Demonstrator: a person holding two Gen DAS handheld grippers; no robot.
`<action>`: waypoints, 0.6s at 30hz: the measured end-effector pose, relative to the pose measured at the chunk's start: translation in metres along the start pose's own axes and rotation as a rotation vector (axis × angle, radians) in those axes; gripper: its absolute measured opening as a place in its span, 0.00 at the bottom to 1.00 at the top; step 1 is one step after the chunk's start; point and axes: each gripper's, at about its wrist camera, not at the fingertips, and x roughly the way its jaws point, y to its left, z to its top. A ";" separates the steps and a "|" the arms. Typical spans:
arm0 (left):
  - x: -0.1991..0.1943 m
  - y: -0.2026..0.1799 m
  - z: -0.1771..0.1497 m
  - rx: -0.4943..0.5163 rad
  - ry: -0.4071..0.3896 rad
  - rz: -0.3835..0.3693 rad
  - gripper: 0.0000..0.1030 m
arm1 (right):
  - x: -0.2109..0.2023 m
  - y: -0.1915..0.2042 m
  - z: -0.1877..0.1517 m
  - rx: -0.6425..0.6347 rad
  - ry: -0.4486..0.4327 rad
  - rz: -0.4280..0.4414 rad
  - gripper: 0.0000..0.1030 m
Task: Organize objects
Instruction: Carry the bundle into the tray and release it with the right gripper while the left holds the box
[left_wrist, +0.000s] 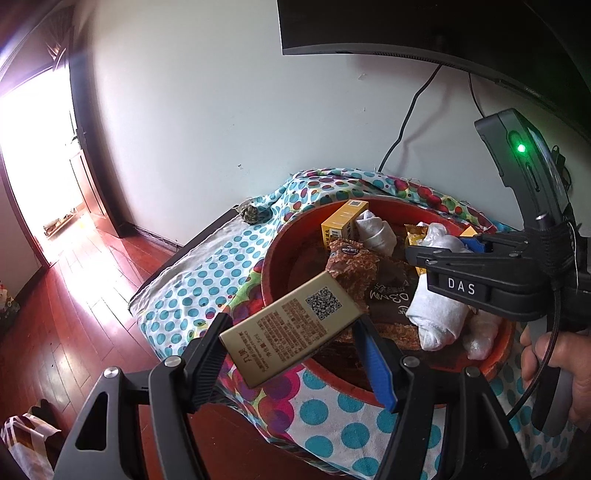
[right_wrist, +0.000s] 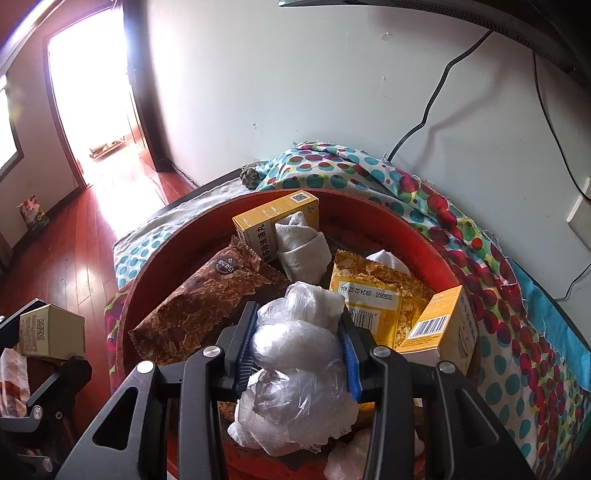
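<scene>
The left wrist view shows the left gripper (left_wrist: 291, 343) clamped on a flat gold box (left_wrist: 291, 326), held in the air at the near left rim of a round red basin (left_wrist: 273, 258). The box's long axis runs diagonally, its QR-code end tilted up and to the right toward the basin. This view alone shows a person's hand (left_wrist: 554, 365) on the handle of the right gripper (left_wrist: 469, 245), which reaches in from the right over the basin.

The right wrist view looks down into the basin (right_wrist: 424, 236) from closer. Its right gripper (right_wrist: 295, 350) is closed on a white bundle wrapped in clear plastic (right_wrist: 295, 343), whose long axis runs away from the camera along the fingers. Only here are a yellow foil packet (right_wrist: 365, 284) and a yellow box with a barcode (right_wrist: 439, 325) clearly seen. Both views show a brown snack packet (right_wrist: 207, 295), a rolled white cloth (right_wrist: 303, 243) leaning on another yellow box (right_wrist: 273, 218), and the polka-dot cloth (left_wrist: 207, 280) covering the desk under the basin.
</scene>
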 end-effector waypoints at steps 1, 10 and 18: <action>0.001 0.001 0.001 -0.001 0.000 -0.002 0.67 | 0.002 0.001 0.000 0.003 0.004 0.000 0.38; 0.006 0.009 0.009 -0.026 0.011 -0.031 0.67 | 0.010 0.006 -0.002 0.026 0.024 -0.022 0.38; 0.013 0.015 0.011 -0.048 0.036 -0.019 0.67 | 0.007 0.007 -0.001 0.039 0.019 -0.031 0.56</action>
